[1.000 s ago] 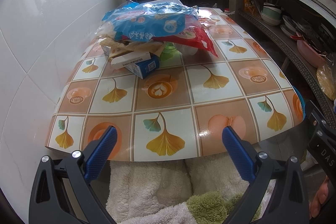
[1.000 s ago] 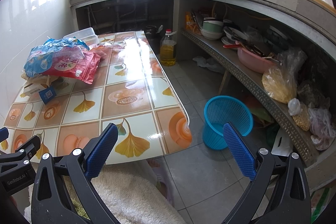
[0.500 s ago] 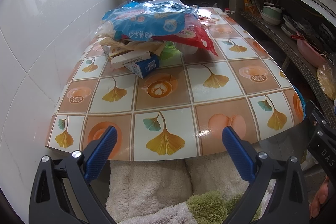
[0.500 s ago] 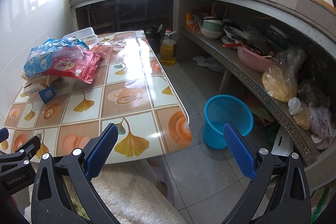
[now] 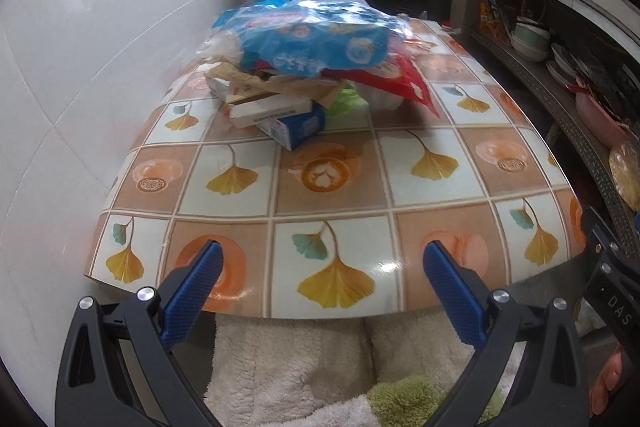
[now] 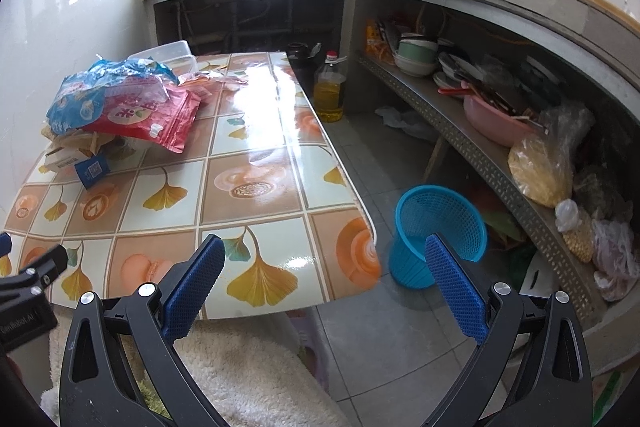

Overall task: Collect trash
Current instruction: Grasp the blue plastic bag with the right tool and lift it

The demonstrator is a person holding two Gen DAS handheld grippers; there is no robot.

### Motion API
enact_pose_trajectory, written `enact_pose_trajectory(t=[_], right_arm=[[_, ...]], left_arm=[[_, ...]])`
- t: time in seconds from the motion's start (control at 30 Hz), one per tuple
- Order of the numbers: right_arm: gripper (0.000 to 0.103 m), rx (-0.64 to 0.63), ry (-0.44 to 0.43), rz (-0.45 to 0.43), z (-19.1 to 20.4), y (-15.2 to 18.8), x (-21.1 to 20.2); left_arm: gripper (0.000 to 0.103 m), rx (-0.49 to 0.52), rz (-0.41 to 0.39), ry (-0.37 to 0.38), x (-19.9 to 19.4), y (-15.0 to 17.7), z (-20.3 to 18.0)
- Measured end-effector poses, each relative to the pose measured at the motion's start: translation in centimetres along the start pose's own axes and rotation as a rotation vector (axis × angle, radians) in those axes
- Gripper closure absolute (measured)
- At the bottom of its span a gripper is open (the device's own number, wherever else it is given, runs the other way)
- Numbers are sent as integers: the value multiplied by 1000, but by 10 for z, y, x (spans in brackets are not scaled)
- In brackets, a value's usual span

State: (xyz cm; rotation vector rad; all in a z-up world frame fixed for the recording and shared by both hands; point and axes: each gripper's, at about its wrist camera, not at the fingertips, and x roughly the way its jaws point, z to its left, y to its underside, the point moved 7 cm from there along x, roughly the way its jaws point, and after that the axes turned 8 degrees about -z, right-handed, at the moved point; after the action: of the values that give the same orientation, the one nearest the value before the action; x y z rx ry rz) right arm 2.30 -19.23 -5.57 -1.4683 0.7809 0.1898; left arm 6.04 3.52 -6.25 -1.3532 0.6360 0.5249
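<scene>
Both tongs are spread wide and hold nothing. Compared with a second ago, the left gripper (image 5: 322, 269) has advanced over the near edge of the table (image 5: 440, 163) — the trash pile (image 5: 308, 67) now lies nearer, straight ahead of its fingers. The right gripper (image 6: 324, 267) has barely moved; the blue basket (image 6: 440, 227) sits on the floor just beyond its right finger. Judgement: approach begun, nothing collected yet.
</scene>
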Motion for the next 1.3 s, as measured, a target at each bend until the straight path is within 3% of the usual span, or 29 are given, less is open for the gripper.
enact_pose_trajectory(t=[0.23, 0.37, 0.47, 0.67, 0.93, 1.13, 1.3], right_arm=[[7, -44, -89, 23, 27, -23, 14], [7, -98, -91, 9, 45, -32, 17], [7, -109, -128, 0, 55, -38, 18], [7, -134, -209, -34, 74, -59, 18], [7, -132, -336, -112, 86, -98, 18], [7, -124, -429, -158, 100, -131, 17], [7, -155, -586, -167, 128, -164, 22]], left_arm=[[5, -81, -28, -52, 11, -14, 34], [5, -78, -16, -36, 24, -20, 45], [5, -64, -52, -42, 25, -30, 54], [5, -90, -113, 28, 21, -59, 75], [5, -127, -275, 175, -1, -105, 88], [5, -119, -360, 228, -9, -125, 91], [5, -123, -372, 226, -3, -135, 98]])
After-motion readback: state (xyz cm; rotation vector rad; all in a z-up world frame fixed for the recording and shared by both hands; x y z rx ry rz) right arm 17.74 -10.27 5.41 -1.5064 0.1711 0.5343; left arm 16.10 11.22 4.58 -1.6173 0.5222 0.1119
